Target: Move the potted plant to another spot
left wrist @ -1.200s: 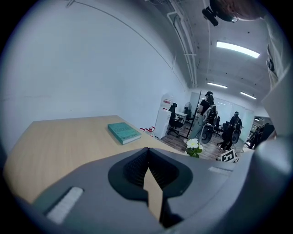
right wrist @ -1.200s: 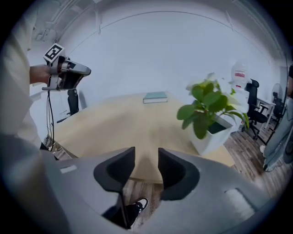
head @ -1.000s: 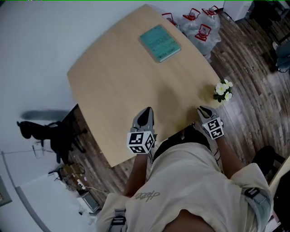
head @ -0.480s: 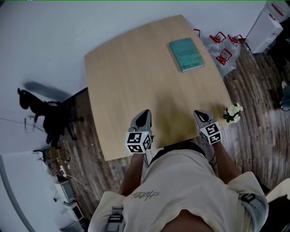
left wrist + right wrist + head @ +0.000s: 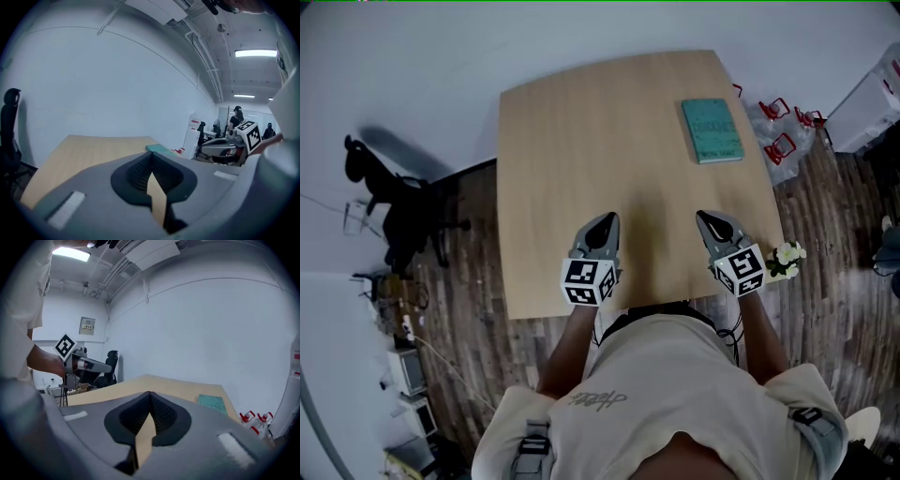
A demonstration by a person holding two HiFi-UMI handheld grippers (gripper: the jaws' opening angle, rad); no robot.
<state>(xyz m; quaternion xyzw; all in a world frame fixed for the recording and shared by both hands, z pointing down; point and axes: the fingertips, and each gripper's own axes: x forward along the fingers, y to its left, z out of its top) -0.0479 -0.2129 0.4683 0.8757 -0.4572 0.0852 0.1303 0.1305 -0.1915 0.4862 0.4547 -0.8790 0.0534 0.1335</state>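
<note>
Over the near edge of the wooden table (image 5: 581, 141), my left gripper (image 5: 605, 221) has its jaws pressed together with nothing between them. My right gripper (image 5: 706, 218) is likewise closed and empty. Far beyond it lies a teal book (image 5: 712, 130). The potted plant (image 5: 787, 259) stands at the table's near right corner, just right of my right gripper, not held.

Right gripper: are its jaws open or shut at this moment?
Shut. In its own view the right gripper shows both tips meeting, with nothing between them.
</note>
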